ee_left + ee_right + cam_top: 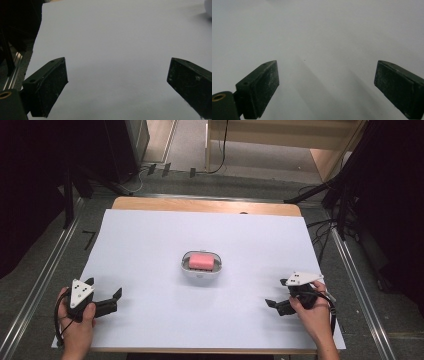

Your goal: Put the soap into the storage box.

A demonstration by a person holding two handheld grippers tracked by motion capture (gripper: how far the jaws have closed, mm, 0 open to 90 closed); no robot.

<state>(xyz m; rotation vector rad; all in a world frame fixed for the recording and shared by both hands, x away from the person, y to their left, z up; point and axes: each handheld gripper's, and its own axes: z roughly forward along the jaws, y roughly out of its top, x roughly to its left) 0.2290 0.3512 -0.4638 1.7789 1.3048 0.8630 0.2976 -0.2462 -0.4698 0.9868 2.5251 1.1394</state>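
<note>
Here, one pink rectangular block (pixel 201 261) lies in one rounded white dish (pixel 186 268); two black grippers, left (pixel 116 296) and right (pixel 276 292), gape empty.

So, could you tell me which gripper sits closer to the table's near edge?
The left gripper, at the high view's lower left. The right gripper sits a little farther up the white sheet, both clear of the soap dish.

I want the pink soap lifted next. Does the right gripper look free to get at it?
Probably yes: the right gripper is open, and bare white sheet lies between it and the pink soap in its dish.
</note>
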